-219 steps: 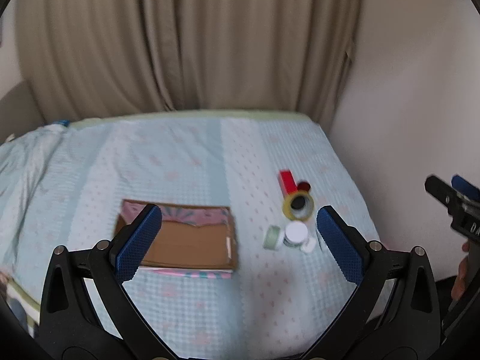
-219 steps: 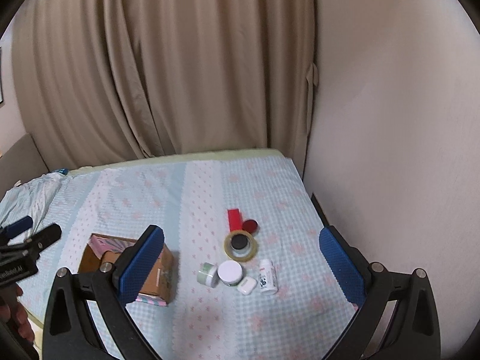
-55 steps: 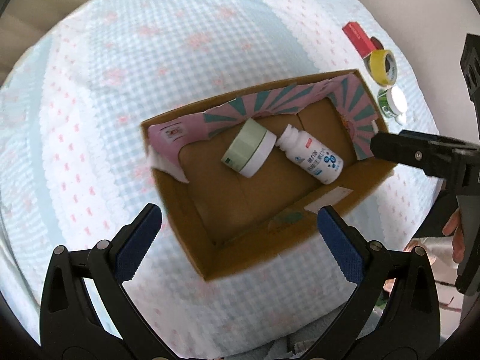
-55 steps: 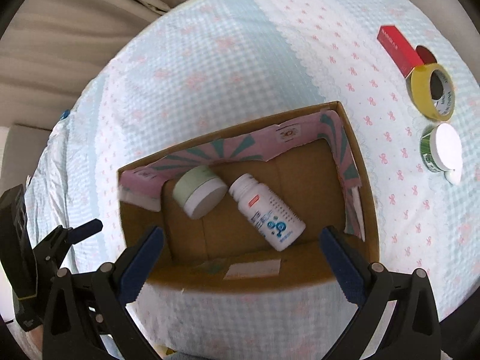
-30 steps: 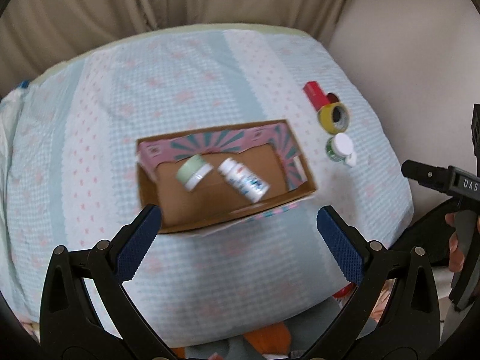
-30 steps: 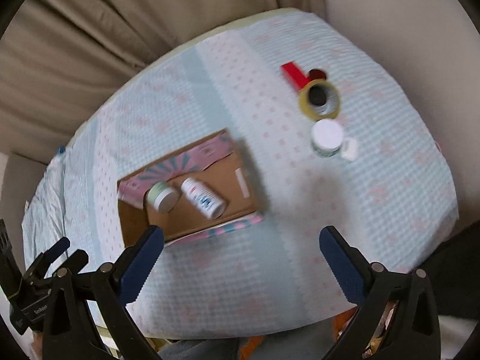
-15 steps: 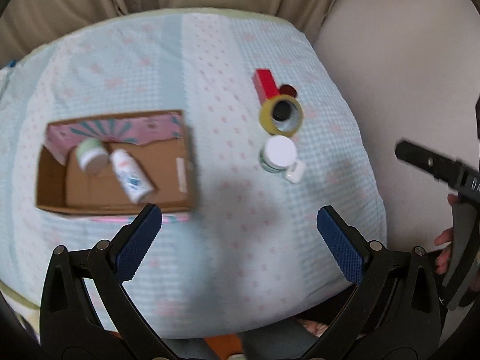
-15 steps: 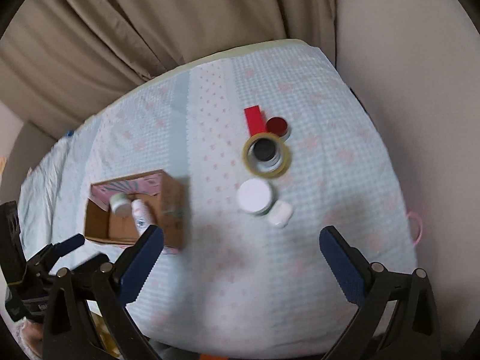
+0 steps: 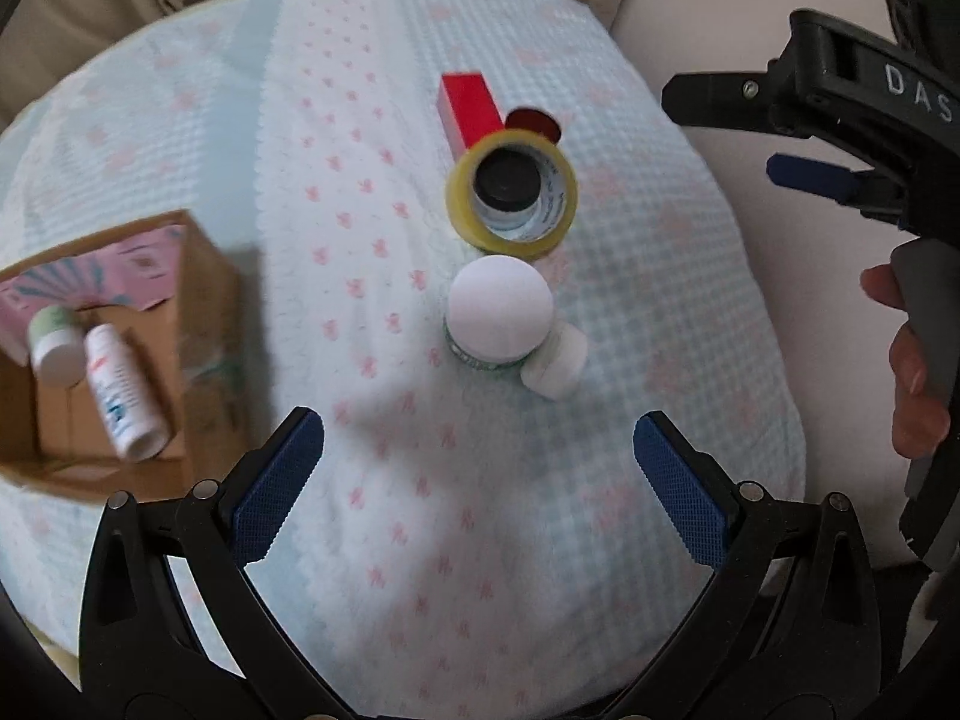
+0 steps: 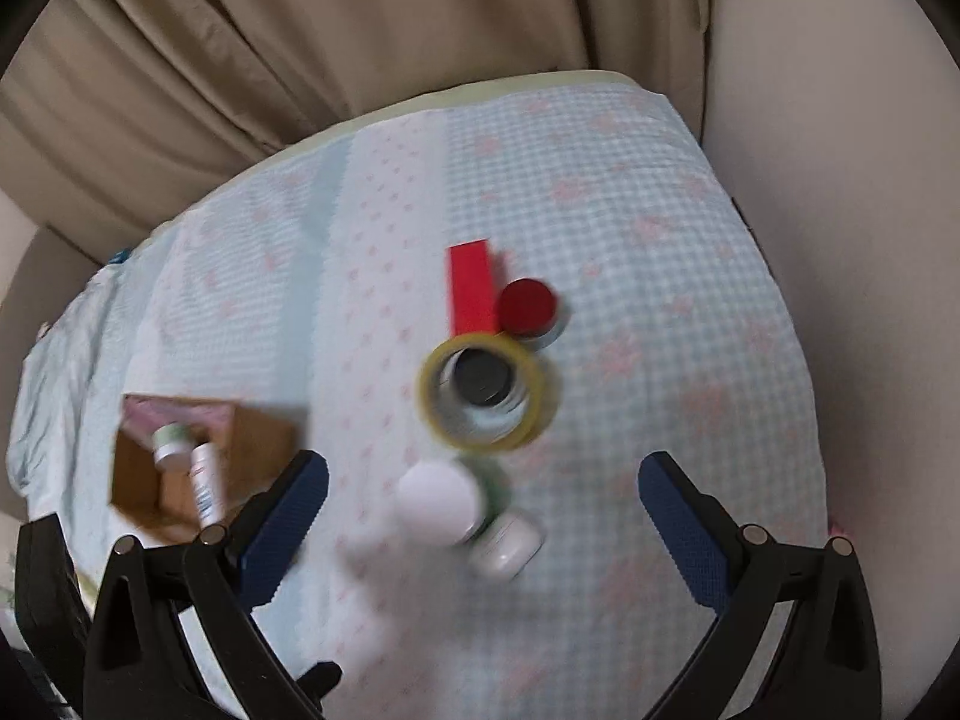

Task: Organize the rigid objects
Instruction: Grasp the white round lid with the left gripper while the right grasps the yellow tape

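**Two open hand-held grippers above a bed of small containers**

Both tools hang over the bed [image 9: 372, 90], which wears a pale blue checked cover with pink bows. The left hand-held gripper [image 9: 479, 486] has its blue pads spread wide and holds nothing; the right hand-held gripper [image 10: 483, 528] is equally wide and empty.

A cardboard box [image 9: 210, 324] sits on the left side of the bed. Inside it lie a white bottle [image 9: 123, 399] and a green jar [image 9: 54, 345], side by side.

To the right, well apart from the box, a cluster runs from far to near: a red box [image 9: 471, 108], a red-lidded jar [image 10: 527, 305] just beside it, a yellow tape roll [image 9: 511, 192] ringing a dark-lidded item, a white-lidded jar [image 9: 500, 312], and a small white case [image 9: 555, 360] touching that jar.

A hand [image 9: 909, 354] grips the right tool's handle at the right edge of the left wrist view.
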